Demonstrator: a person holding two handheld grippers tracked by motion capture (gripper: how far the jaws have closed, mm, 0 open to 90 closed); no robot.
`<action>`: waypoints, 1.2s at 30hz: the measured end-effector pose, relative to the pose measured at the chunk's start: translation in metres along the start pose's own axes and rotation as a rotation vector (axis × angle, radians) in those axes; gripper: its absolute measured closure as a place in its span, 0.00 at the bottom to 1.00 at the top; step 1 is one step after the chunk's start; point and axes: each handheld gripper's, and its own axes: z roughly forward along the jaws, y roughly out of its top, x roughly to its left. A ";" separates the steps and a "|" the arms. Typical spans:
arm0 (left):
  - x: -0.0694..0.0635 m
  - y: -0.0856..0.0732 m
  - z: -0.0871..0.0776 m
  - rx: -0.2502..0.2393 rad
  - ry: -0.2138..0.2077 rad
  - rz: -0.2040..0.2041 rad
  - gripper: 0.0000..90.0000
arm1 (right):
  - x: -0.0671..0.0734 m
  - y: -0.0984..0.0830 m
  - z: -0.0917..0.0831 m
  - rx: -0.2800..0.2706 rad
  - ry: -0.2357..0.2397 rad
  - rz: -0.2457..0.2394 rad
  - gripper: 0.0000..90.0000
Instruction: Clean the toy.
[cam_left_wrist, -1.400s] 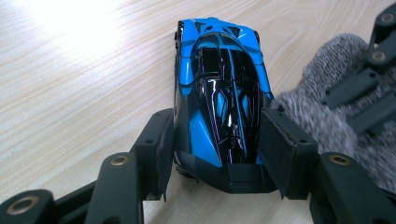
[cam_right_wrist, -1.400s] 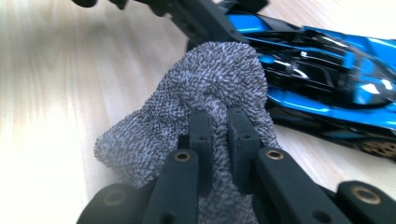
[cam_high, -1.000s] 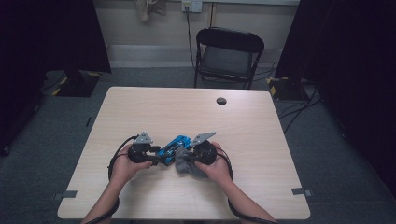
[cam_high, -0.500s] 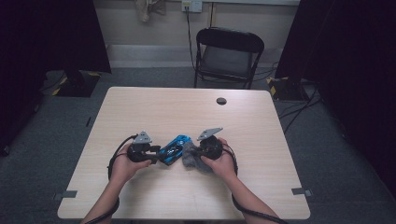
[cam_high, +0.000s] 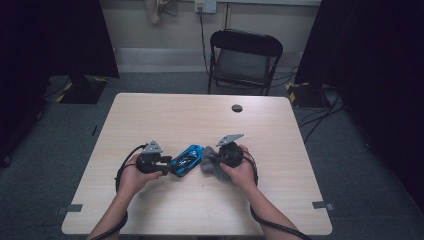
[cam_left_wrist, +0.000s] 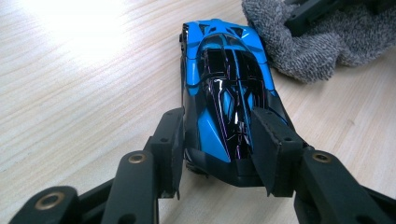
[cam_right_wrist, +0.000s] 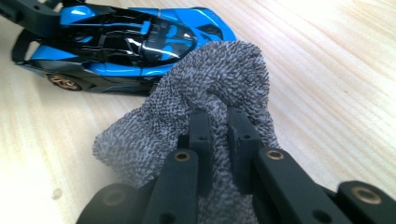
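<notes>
A shiny blue and black toy car (cam_high: 186, 160) lies on the wooden table (cam_high: 165, 120) between my two hands. My left gripper (cam_left_wrist: 219, 154) has just been closing and now has its pads pressed on both sides of the car (cam_left_wrist: 224, 79) at one end. In the high view the left gripper (cam_high: 170, 164) sits at the car's left. My right gripper (cam_right_wrist: 218, 126) is shut on a bunched grey cloth (cam_right_wrist: 219, 79), whose free end rests against the car (cam_right_wrist: 126, 42). From above, the right gripper (cam_high: 212, 161) and the cloth (cam_high: 210, 169) are just right of the car.
A small black round disc (cam_high: 237, 108) lies near the table's far edge. Behind the table stands a black folding chair (cam_high: 245, 60). Cables trail from both grippers toward the near edge.
My right hand has slid a little to the right with the cloth, away from the car's body. The left hand has stayed where it was.
</notes>
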 end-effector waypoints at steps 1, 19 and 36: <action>0.000 0.000 0.000 -0.001 0.000 0.001 0.62 | 0.000 0.001 0.000 0.002 -0.006 -0.001 0.92; -0.001 0.001 0.001 -0.002 0.009 0.006 0.62 | 0.026 -0.002 -0.027 -0.048 0.097 -0.085 0.92; -0.001 0.001 0.000 0.006 0.011 0.013 0.62 | 0.074 0.008 0.015 -0.001 0.238 -0.178 0.91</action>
